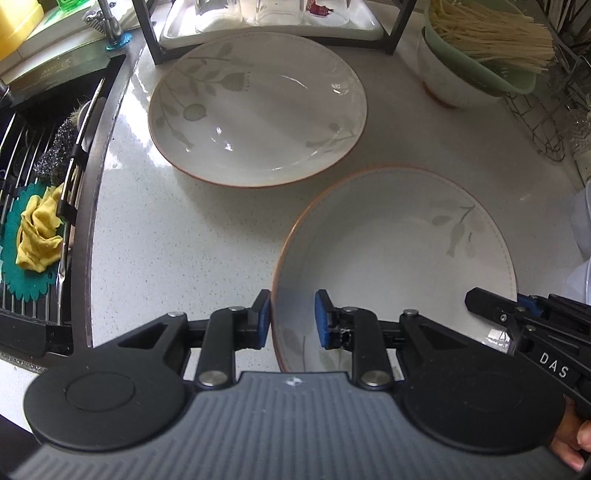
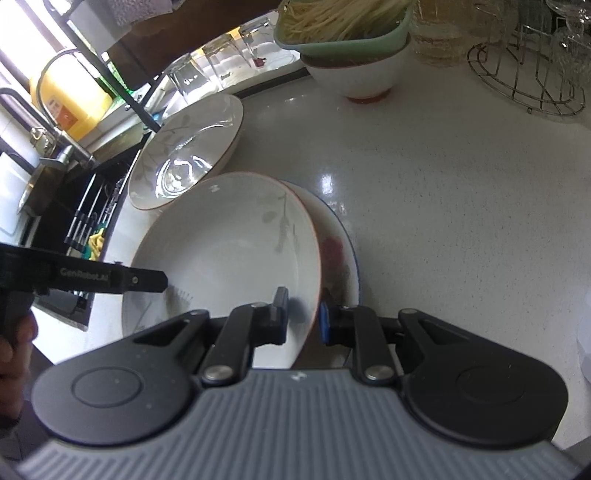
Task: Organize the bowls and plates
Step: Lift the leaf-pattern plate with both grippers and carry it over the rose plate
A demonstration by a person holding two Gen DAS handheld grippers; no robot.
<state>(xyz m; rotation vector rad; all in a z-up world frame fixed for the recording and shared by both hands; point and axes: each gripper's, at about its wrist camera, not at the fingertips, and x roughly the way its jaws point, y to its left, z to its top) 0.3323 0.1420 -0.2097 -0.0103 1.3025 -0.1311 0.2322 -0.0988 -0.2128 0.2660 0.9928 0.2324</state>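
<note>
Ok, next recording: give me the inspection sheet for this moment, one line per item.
Surface: pale speckled counter, glossy.
Job's things: near plate tilted, rim between both grippers' fingers; red-flower plate under it; far plate flat, apart.
Clutter: bowl holding green tub of noodles; wire rack; glasses upside down on tray.
Grippers: left gripper and right gripper astride near plate's rim, contact unclear.
Cables: nothing seen.
Surroundings: sink with yellow cloth; tap; yellow jug.

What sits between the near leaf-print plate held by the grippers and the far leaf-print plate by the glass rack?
Nothing: in the left wrist view only bare speckled white countertop separates the near leaf-print plate from the far leaf-print plate.
</note>
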